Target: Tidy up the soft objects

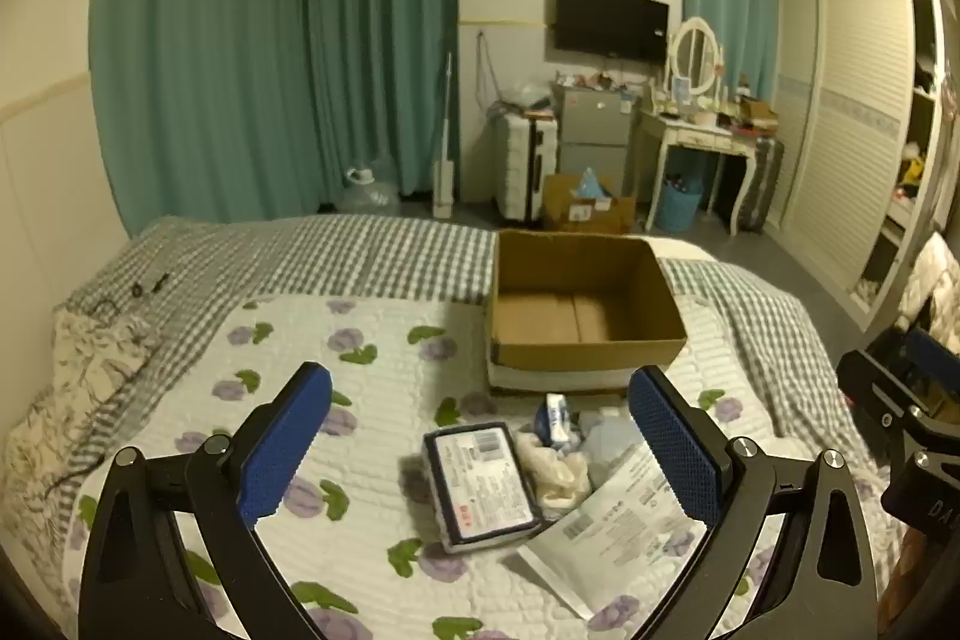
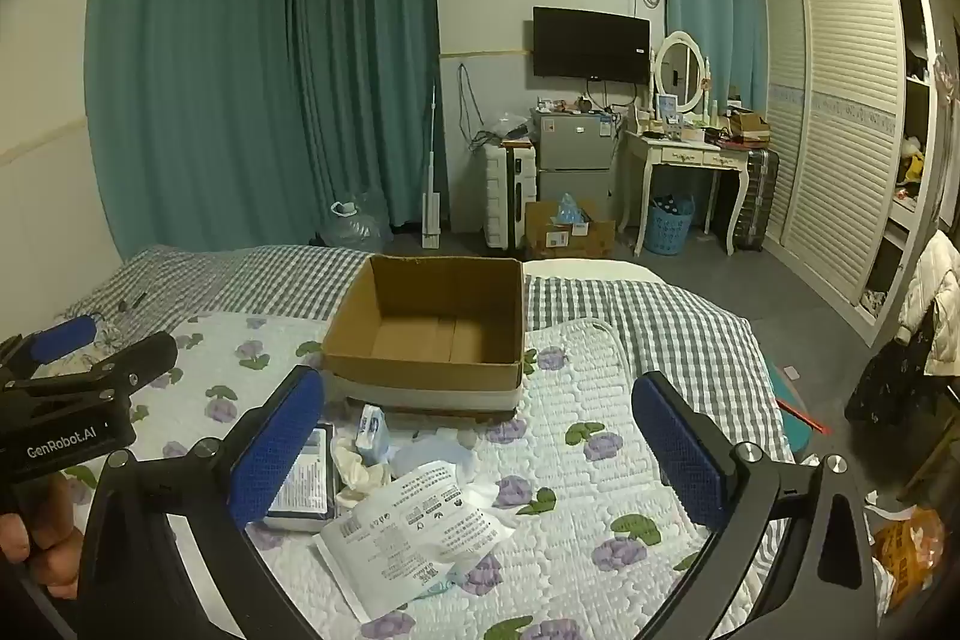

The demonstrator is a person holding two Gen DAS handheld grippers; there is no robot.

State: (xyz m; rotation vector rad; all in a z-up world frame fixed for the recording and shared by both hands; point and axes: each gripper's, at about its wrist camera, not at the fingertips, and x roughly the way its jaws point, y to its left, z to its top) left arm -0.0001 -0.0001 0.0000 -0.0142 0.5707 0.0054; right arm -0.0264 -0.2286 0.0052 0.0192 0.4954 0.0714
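Floral bedding (image 1: 384,358) is seen beneath both wide-open, empty grippers, left gripper (image 1: 480,454) and right gripper (image 2: 480,454), with the soft packets (image 1: 480,484) ungathered between and ahead of the jaws and the cardboard box (image 1: 585,304) beyond unfilled.

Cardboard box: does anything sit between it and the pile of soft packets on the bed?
Nothing visible does. The pile lies on the quilt just in front of the cardboard box, which is open-topped and looks empty. Both grippers, left and right, are open above the pile.
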